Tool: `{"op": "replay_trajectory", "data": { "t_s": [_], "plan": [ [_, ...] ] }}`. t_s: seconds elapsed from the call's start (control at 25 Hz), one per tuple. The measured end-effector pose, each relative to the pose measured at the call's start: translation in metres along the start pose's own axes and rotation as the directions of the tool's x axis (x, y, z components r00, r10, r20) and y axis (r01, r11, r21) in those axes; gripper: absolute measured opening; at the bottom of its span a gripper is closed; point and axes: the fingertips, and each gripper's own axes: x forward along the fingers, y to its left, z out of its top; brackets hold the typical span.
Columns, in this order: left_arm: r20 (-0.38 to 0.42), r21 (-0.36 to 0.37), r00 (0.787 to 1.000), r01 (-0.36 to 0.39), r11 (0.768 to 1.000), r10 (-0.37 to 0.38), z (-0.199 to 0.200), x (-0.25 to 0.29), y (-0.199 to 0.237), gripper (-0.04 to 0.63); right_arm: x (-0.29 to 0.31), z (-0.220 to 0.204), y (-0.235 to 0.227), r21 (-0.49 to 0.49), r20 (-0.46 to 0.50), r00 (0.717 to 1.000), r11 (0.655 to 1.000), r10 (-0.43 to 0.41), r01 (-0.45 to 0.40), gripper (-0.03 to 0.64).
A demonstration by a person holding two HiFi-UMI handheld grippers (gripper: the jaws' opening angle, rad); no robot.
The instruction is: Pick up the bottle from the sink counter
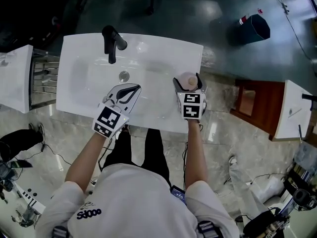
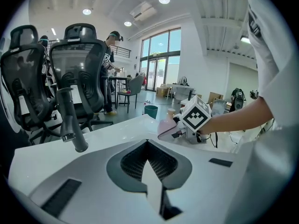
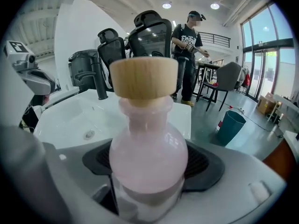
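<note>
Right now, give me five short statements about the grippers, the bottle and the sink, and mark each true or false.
1. The right gripper is shut on the bottle. True.
2. The bottle has a black cap. False: its cap is tan and looks like wood.
3. The left gripper grips the faucet. False: it is empty with its jaws together, over the sink and apart from the faucet.
4. The faucet is black. True.
5. A bin stands on the floor beyond the sink. True.
</note>
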Motion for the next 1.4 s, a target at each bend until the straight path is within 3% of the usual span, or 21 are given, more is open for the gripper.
{"op": "replay_trajectory", "data": {
  "t_s": [0.64, 1.0, 1.4],
  "plan": [
    [0.004, 0.007, 1.0, -0.009, 1.0, 0.009, 0.001, -0.006, 0.011, 0.005, -0.018, 0.006, 0.013, -0.023, 0.013, 0.998, 0.998, 0.055, -0.055, 0.413],
    [0.053, 0.009, 0.999, -0.004, 1.0, 0.003, 0.017, -0.026, 0.017, 0.005, -0.064, 0.058, 0.023, -0.046, 0.107, 0.994, 0.999, 0.017, -0.012, 0.413],
    [0.18, 0.05, 0.983, 0.027, 0.998, -0.036, 0.062, -0.066, 0.023, 0.005, -0.132, 0.12, 0.06, -0.031, 0.213, 0.977, 0.999, -0.022, 0.029, 0.413]
  ]
}}
